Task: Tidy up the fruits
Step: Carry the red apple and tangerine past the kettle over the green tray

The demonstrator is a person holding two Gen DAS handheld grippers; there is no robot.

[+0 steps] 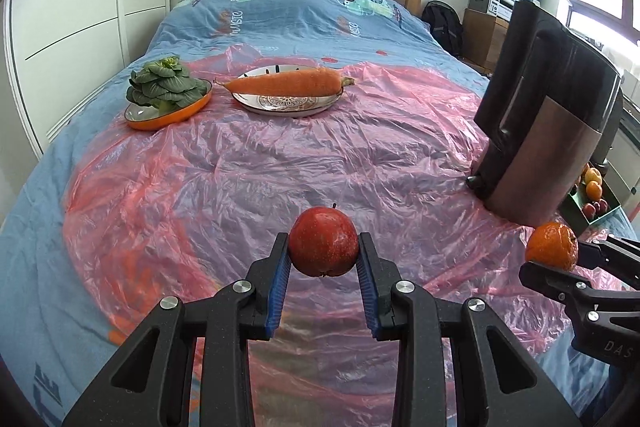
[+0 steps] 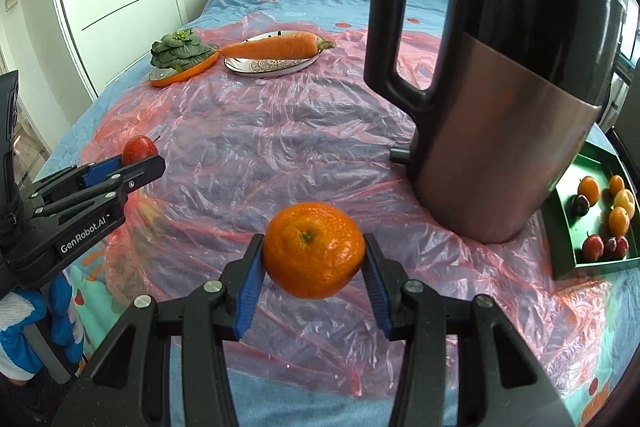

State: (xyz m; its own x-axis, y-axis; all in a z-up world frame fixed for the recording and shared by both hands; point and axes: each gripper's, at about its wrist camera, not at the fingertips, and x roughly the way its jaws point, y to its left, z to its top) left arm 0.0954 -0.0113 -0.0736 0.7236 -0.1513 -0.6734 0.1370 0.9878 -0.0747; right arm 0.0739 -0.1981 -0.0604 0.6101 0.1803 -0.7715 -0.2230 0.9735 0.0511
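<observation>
Black jaws of the left gripper (image 1: 323, 259) are clenched on a red apple (image 1: 323, 247), and the apple hangs clear above the pink plastic sheet (image 1: 240, 163) that covers the bed (image 1: 280, 11). Its stem points up and a little away from the camera, so its axis stands nearly upright. The right gripper (image 2: 314, 263) grasps an orange mandarin (image 2: 314, 255) in the same way, lifted off the sheet; its green stem end faces the camera, so its axis lies roughly along the fingers.

I judge that the step in hand is the carrying: both fruits are picked up and not yet put down. A green tray (image 2: 560, 227) with small fruits lies at the right edge of the bed, behind a dark kettle (image 2: 500, 87), and two plates farther away hold a carrot (image 1: 286, 83) and a leafy vegetable (image 1: 164, 85). The tray seems the likely place for the fruits. The next move calls for passing around the kettle without touching it, then lowering each fruit before the jaws release.
</observation>
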